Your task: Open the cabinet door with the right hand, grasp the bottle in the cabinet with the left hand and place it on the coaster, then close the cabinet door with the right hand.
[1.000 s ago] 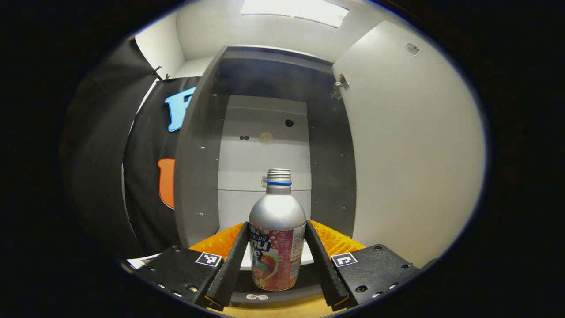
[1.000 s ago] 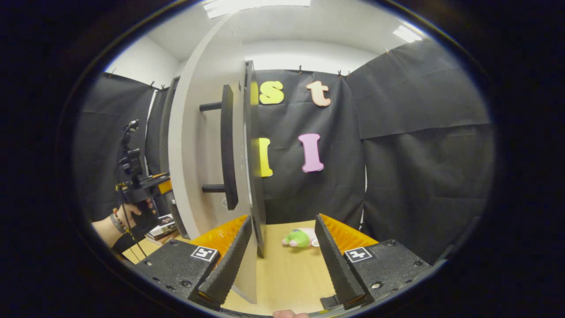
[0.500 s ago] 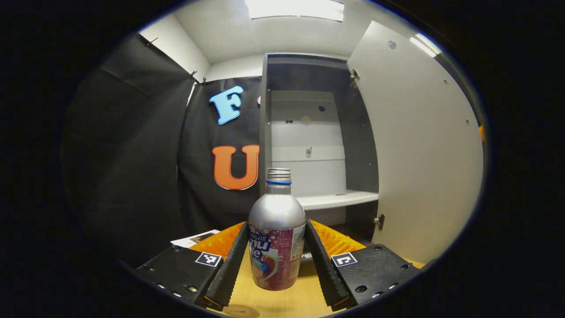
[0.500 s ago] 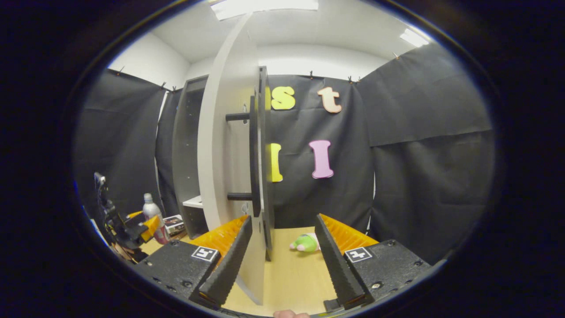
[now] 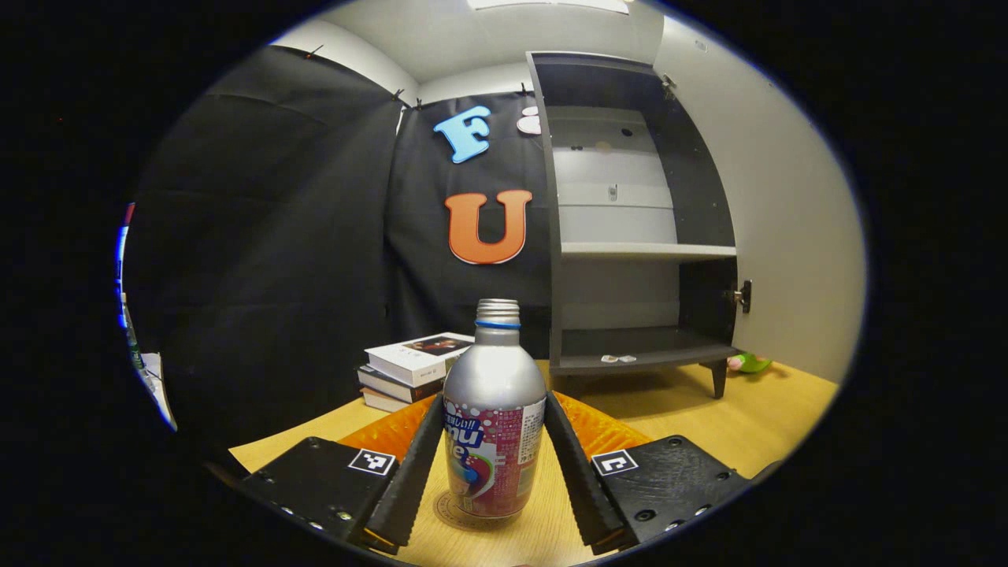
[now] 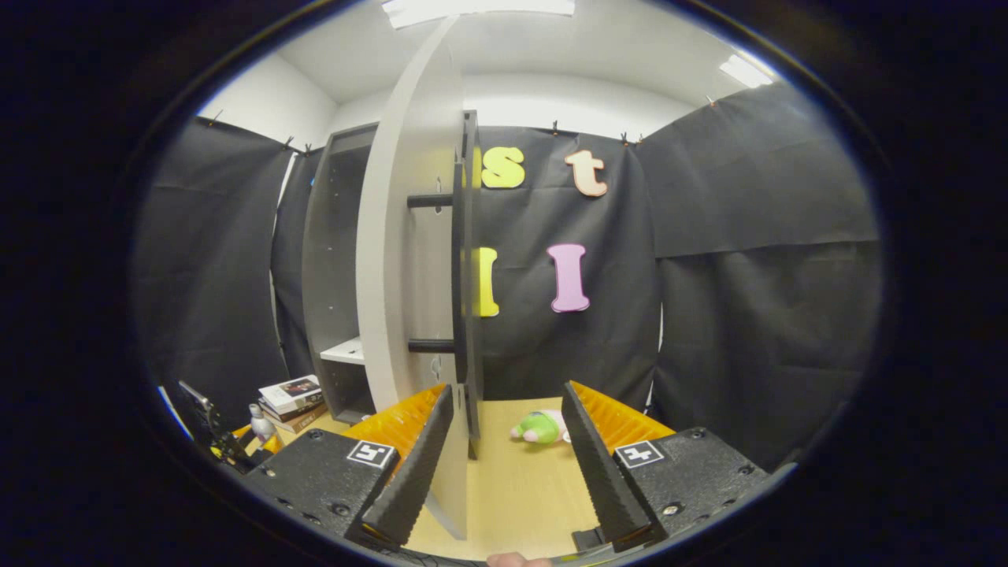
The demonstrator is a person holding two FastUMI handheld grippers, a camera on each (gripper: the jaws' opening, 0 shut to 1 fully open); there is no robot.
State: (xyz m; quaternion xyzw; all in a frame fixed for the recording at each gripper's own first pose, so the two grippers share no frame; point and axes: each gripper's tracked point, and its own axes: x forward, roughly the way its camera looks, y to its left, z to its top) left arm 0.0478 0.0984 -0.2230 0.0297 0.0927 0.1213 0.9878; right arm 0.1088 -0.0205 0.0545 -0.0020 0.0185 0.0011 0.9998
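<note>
Two big pieces frame the job: the cabinet, standing with its shelves bare, and the cabinet door, swung wide and seen nearly edge-on in the right gripper view with its long bar handle facing out. That door is a broad stiff panel on hinges; it should swing lightly, and the bar handle is the natural place to take it, or the outer edge can simply be pushed. The right gripper hangs just in front of that edge with its fingers spread, gripping nothing.

Next down in size is the table, with a stack of books at the back and a small plush toy near the cabinet's foot.

Smaller again is the bottle, out of the cabinet and upright between the fingers of the left gripper, which press on its labelled sides. It is a metal bottle with a screw cap; its weight cannot be read from the pictures. The wall is smooth and probably slick, and a thin metal skin can dent, so a moderate squeeze low on the straight labelled part suits it better than the tapering shoulder.

Smallest is the coaster, a thin disc whose rim peeks out under the bottle's base; whether the bottle already rests on it or hangs just above, I cannot tell.
</note>
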